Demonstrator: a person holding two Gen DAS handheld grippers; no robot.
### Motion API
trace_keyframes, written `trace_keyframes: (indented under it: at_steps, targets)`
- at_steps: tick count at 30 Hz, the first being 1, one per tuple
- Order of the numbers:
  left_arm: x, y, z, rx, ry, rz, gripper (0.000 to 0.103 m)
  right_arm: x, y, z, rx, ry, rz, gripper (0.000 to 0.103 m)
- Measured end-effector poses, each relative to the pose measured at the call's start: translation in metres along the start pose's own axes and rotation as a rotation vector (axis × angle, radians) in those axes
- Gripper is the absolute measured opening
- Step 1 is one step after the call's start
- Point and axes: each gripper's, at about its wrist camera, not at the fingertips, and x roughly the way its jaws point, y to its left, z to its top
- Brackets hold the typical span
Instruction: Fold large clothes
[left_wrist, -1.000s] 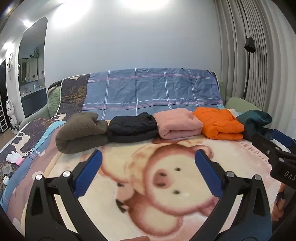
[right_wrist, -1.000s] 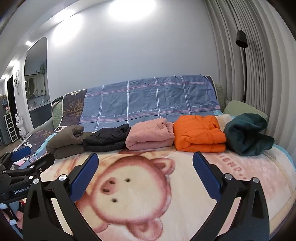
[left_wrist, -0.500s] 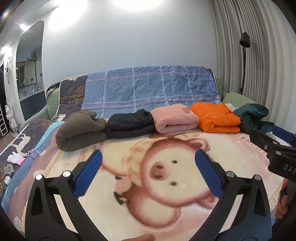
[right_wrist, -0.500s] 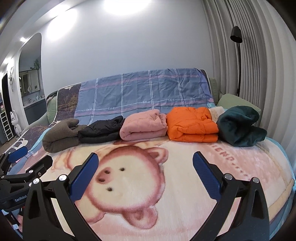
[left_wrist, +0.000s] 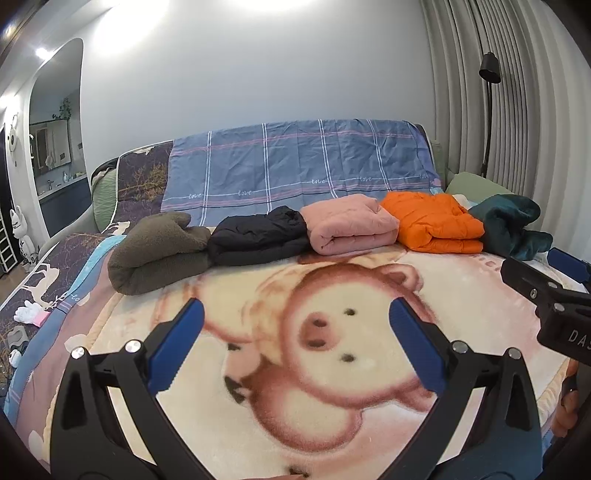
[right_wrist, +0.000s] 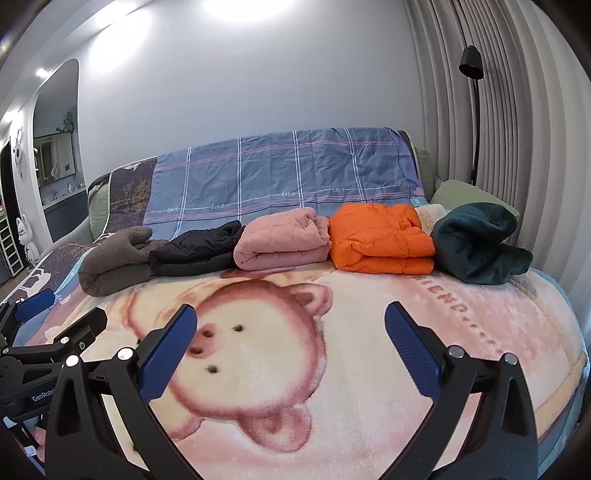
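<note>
Several folded garments lie in a row at the back of the bed: an olive fleece (left_wrist: 155, 254) (right_wrist: 114, 260), a black jacket (left_wrist: 258, 238) (right_wrist: 195, 251), a pink one (left_wrist: 351, 229) (right_wrist: 282, 243), an orange puffer (left_wrist: 436, 221) (right_wrist: 380, 240) and a dark teal fleece (left_wrist: 513, 225) (right_wrist: 476, 247). My left gripper (left_wrist: 295, 314) hangs open above the bear-print blanket (left_wrist: 332, 369), holding nothing. My right gripper (right_wrist: 290, 312) is open and empty too, over the same blanket (right_wrist: 424, 306). Each gripper shows at the edge of the other's view.
A blue plaid sheet (left_wrist: 295, 162) drapes the headboard behind the row. A black floor lamp (right_wrist: 472, 74) stands by the curtain at right. A green pillow (right_wrist: 465, 190) sits behind the teal fleece. Small white items (left_wrist: 27, 314) lie at the bed's left edge.
Both grippers have drawn back from the row of folded clothes, so the garments look smaller and more of the blanket shows. The jaws stay open.
</note>
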Motion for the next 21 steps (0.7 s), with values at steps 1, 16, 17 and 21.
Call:
trace_keyframes:
  at_steps: [1, 16, 17, 21]
  targets:
    - [0.0007, -0.0001, -0.0001, 0.000, 0.000, -0.001, 0.101, 0.0006, 0.0008, -0.0003, -0.001, 0.002, 0.000, 0.102]
    - [0.0074, -0.0036, -0.0027, 0.013, 0.011, -0.017, 0.101, 0.0081, 0.0021, -0.0044, -0.018, 0.026, 0.005, 0.102]
    - [0.0078, -0.0040, -0.0027, 0.015, 0.013, -0.014, 0.101, 0.0086, 0.0016, -0.0045, -0.016, 0.027, 0.004, 0.102]
    - [0.0101, -0.0039, -0.0033, 0.012, 0.024, -0.009, 0.101, 0.0102, -0.0002, -0.0049, -0.012, 0.033, 0.002, 0.102]
